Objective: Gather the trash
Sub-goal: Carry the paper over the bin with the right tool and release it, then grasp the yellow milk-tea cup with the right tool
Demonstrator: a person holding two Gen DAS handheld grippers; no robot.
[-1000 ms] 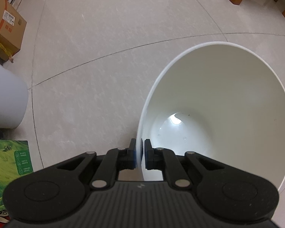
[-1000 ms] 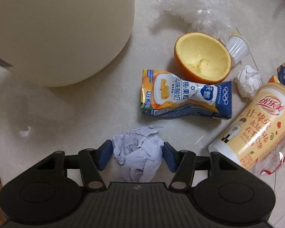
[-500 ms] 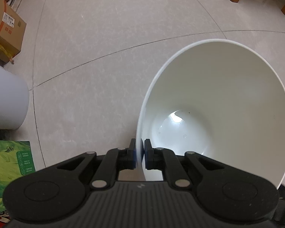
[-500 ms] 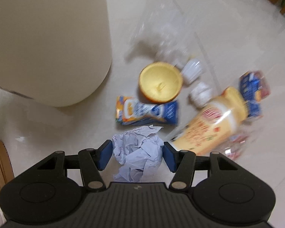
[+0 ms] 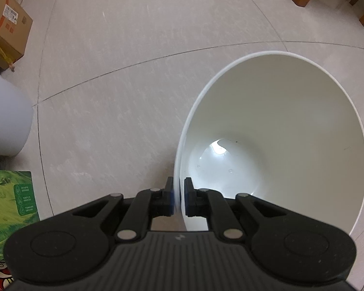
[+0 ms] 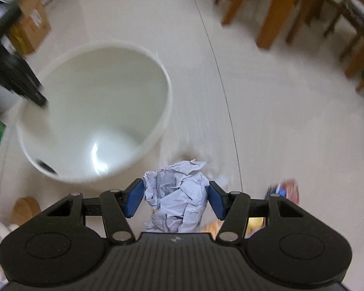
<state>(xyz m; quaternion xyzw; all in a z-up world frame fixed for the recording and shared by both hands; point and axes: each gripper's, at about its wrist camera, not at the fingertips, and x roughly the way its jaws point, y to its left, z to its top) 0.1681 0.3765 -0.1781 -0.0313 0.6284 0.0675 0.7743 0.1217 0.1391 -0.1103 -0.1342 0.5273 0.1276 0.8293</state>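
Right gripper (image 6: 174, 197) is clamped on a ball of crumpled paper (image 6: 177, 198), its blue pads pressing the wad from both sides, and it has come up off the floor with it. A second ago the same wad sat low among the litter, next to a flattened drink pouch and an orange peel half; now the right wrist view looks down from higher up, with the open mouth of the white bin (image 6: 94, 111) to the left and slightly farther off. Only a blurred scrap of a colourful wrapper (image 6: 282, 190) shows on the floor at the right, just past the gripper's finger. The picture is smeared, which fits a fast lift.

Left gripper (image 5: 179, 200) has not shifted: its jaws are pinched narrow on the near left rim of the bin (image 5: 274, 55), holding it steady. The left wrist view shows the inside bare, apart from a bright glare at the bottom. In the right wrist view that gripper (image 6: 42, 101) appears as a dark shape on the far left rim.

So the pick is done and the paper is in transit. It hangs near the bin's right side, not yet over the opening; I judge the next move is to carry it left above the mouth and let go. The rest of the litter remains to be fetched.
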